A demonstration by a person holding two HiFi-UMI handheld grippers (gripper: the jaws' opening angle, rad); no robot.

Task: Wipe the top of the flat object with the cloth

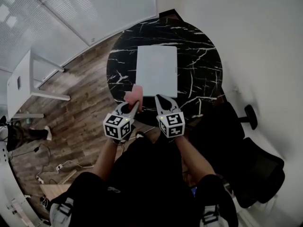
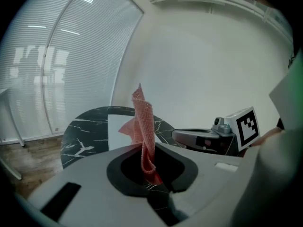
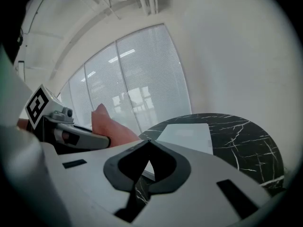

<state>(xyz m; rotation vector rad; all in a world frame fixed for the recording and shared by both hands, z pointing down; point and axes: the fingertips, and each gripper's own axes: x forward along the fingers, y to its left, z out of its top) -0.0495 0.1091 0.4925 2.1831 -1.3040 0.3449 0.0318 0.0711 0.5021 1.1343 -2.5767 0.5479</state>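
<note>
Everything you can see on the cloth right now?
Pink cloth, knobbly woven texture, crumpled and twisted. It is pinched between the shut jaws of the left gripper, with its loose end standing up past the tips. It sits over the table near edge, by the white flat object near-left corner. Nothing else visibly touches it.

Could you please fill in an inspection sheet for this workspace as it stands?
Surface: round black marble table, white veining.
Job's things: white flat object lies on the table; pink cloth by its near-left corner.
Clutter: nothing seen on the table.
Grippers: left claw shut on the pink cloth; right claw shut, empty.
Cables: loose leads on the wood floor at left.
Surroundings: window blinds, white side table, black chair.
</note>
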